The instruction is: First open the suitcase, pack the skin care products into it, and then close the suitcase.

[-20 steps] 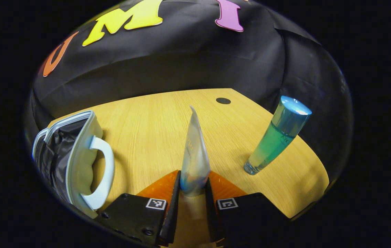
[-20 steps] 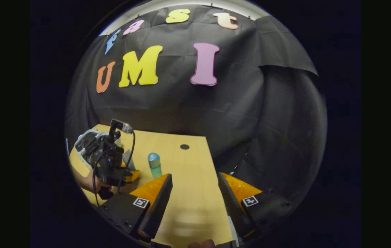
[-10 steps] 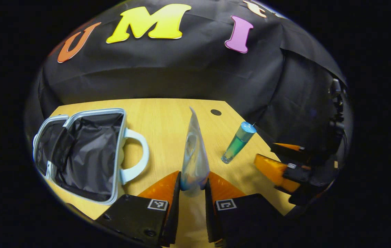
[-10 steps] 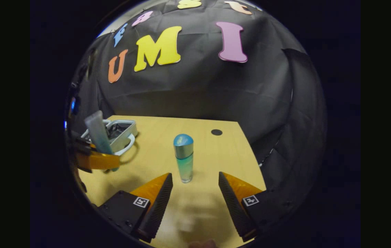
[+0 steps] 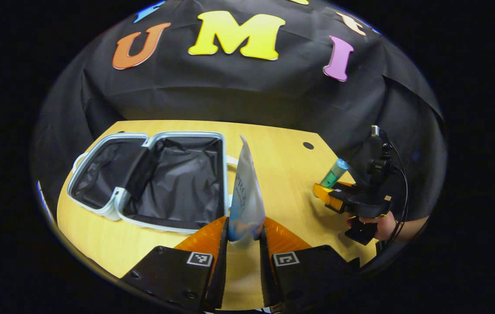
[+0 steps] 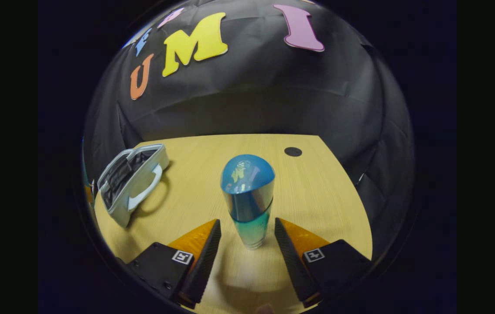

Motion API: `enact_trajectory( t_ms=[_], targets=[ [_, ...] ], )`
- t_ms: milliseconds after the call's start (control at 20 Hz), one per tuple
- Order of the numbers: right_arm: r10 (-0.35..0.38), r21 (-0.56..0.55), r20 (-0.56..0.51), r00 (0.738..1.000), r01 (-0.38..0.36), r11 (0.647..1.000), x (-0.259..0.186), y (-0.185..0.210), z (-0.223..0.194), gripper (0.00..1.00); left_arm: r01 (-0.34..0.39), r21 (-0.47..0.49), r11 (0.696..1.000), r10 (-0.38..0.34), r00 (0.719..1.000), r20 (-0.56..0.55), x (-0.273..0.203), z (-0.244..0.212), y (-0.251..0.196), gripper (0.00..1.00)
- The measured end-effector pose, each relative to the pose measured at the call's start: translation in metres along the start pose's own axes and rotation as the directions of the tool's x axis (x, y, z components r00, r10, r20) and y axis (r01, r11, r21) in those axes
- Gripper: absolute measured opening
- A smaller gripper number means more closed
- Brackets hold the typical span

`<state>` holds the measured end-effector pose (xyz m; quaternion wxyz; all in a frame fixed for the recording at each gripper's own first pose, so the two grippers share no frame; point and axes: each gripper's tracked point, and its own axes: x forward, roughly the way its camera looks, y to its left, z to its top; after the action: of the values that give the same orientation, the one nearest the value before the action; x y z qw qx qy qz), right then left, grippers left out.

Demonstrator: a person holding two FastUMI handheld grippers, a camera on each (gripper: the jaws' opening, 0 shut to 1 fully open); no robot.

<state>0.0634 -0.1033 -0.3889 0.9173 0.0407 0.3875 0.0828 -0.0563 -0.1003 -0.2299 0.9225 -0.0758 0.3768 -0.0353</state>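
Suitcase (image 5: 160, 174) lies open on the wooden surface (image 5: 282, 174), dark lining exposed in both halves, pale handle visible in the right gripper view (image 6: 131, 183). Left gripper (image 5: 244, 237) is clamped on a pale tube (image 5: 245, 196), held upright above the surface just right of the open suitcase. Right gripper (image 6: 247, 244) has its fingers apart on either side of the standing teal bottle (image 6: 247, 196), not touching it; in the left gripper view that bottle (image 5: 333, 172) stands near the surface's right edge, well apart from the suitcase.
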Motion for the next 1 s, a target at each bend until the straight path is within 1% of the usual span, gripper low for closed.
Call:
enact_trajectory(
  t_ms=[50,100,150,250,300,450,600,650,750,850,900,1000],
  targets=[
    [-0.003,0.006,-0.016,1.000,0.003,1.000,0.004,0.001,-0.002,0.70,-0.019,-0.021,1.000,0.019,1.000,0.001,-0.003,0.001,0.013,0.36],
    [-0.008,0.010,-0.027,1.000,0.009,1.000,0.009,-0.001,-0.003,0.64,-0.033,-0.046,0.998,0.033,0.999,0.001,-0.005,0.001,0.026,0.36],
    [-0.022,0.011,-0.035,0.999,0.023,1.000,0.011,-0.003,-0.003,0.61,-0.046,-0.073,0.996,0.046,0.999,0.003,-0.009,0.004,0.037,0.36],
    [-0.045,0.012,-0.041,0.998,0.045,0.999,0.014,-0.007,-0.002,0.49,-0.065,-0.108,0.992,0.065,0.998,0.001,-0.014,0.007,0.062,0.36],
    [-0.046,0.007,-0.052,0.998,0.046,0.999,0.013,-0.006,-0.001,0.39,-0.060,-0.122,0.991,0.060,0.998,-0.005,-0.014,0.010,0.076,0.36],
    [-0.031,0.006,-0.091,0.995,0.032,0.999,0.009,-0.007,-0.001,0.36,-0.042,-0.126,0.991,0.037,0.999,-0.036,-0.008,0.019,0.099,0.36],
    [-0.008,0.049,-0.112,0.994,0.014,0.999,-0.012,-0.007,0.002,0.35,0.013,-0.102,0.995,-0.022,0.996,-0.085,0.010,0.028,0.112,0.36],
    [0.010,0.073,-0.116,0.993,-0.001,0.997,-0.028,-0.004,0.005,0.35,0.036,-0.101,0.994,-0.047,0.992,-0.115,0.016,0.029,0.114,0.36],
    [0.058,0.126,-0.129,0.990,-0.042,0.991,-0.054,0.007,0.008,0.35,0.093,-0.130,0.987,-0.118,0.972,-0.203,0.033,0.025,0.116,0.36],
    [0.113,0.173,-0.142,0.984,-0.087,0.981,-0.083,0.019,0.008,0.35,0.127,-0.171,0.977,-0.174,0.938,-0.301,0.051,0.018,0.118,0.36],
    [0.130,0.186,-0.142,0.981,-0.103,0.977,-0.096,0.025,0.009,0.35,0.135,-0.185,0.973,-0.195,0.913,-0.357,0.058,0.012,0.121,0.36],
    [0.153,0.211,-0.129,0.980,-0.123,0.970,-0.123,0.032,0.014,0.35,0.136,-0.195,0.971,-0.215,0.851,-0.480,0.076,-0.003,0.133,0.36]
  ],
)
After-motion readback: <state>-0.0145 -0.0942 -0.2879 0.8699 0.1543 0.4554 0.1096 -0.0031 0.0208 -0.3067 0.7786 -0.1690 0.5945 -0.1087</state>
